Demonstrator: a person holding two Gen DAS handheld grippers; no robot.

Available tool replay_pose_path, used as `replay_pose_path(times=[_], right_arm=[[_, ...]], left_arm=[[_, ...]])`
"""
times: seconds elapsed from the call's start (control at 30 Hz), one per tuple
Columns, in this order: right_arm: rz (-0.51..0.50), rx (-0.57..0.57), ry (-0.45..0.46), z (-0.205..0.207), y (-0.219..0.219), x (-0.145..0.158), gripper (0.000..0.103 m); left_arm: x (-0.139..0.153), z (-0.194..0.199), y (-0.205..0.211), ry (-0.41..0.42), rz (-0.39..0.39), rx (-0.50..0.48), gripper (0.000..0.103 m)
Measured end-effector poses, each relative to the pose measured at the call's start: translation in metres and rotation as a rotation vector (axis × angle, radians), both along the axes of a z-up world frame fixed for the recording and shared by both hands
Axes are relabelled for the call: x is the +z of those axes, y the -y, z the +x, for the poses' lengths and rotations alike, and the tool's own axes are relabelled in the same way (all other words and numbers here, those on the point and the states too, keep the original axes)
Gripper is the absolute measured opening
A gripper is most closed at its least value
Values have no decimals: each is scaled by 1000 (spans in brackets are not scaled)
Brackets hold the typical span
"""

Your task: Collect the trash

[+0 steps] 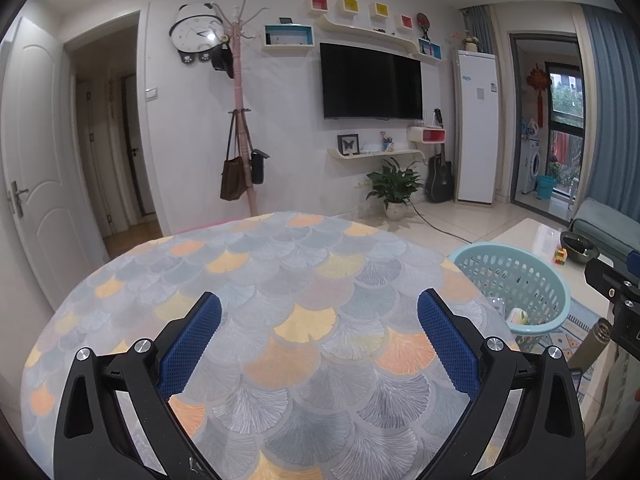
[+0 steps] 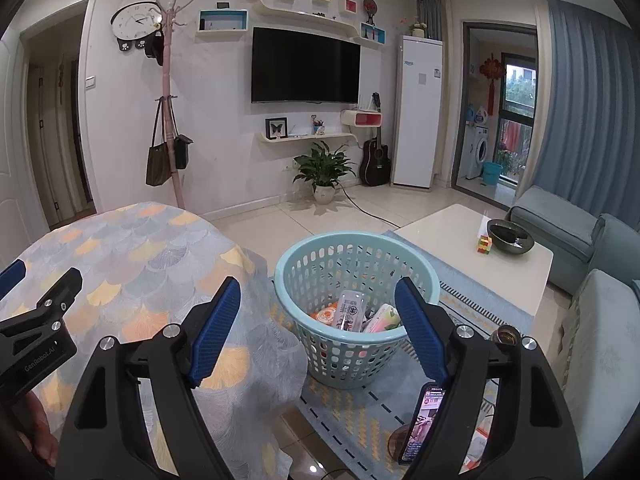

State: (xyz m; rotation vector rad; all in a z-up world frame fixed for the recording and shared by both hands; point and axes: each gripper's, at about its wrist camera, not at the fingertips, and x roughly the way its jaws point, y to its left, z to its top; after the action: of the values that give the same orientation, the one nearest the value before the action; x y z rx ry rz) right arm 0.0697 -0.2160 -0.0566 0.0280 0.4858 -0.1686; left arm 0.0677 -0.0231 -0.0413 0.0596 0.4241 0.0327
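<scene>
A light blue perforated basket [image 2: 320, 264] stands on the floor right of the cloth-covered table [image 2: 132, 264]. It holds trash: a clear plastic bottle [image 2: 350, 310], an orange wrapper [image 2: 326, 315] and a pale packet [image 2: 384, 317]. My right gripper [image 2: 318, 316] is open and empty, held above the basket's near rim. My left gripper [image 1: 320, 334] is open and empty over the table [image 1: 280, 280]. The basket also shows in the left wrist view [image 1: 532, 276]. The left gripper's body shows in the right wrist view [image 2: 40, 320].
A white coffee table [image 2: 460, 240] with a dark bowl [image 2: 510, 236] and a puzzle cube [image 2: 485, 245] stands behind the basket. A phone [image 2: 424, 420] stands lit on the rug. Blue sofa [image 2: 600, 280] at right. A potted plant [image 2: 324, 176] and guitar [image 2: 374, 156] by the wall.
</scene>
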Motion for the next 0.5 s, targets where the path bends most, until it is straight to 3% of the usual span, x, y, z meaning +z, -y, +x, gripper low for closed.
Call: replay_pose_path(times=[0.5], right_arm=[[5, 1, -8, 1, 2, -1, 76]], left_arm=[[0, 0, -1, 1, -1, 0, 96]])
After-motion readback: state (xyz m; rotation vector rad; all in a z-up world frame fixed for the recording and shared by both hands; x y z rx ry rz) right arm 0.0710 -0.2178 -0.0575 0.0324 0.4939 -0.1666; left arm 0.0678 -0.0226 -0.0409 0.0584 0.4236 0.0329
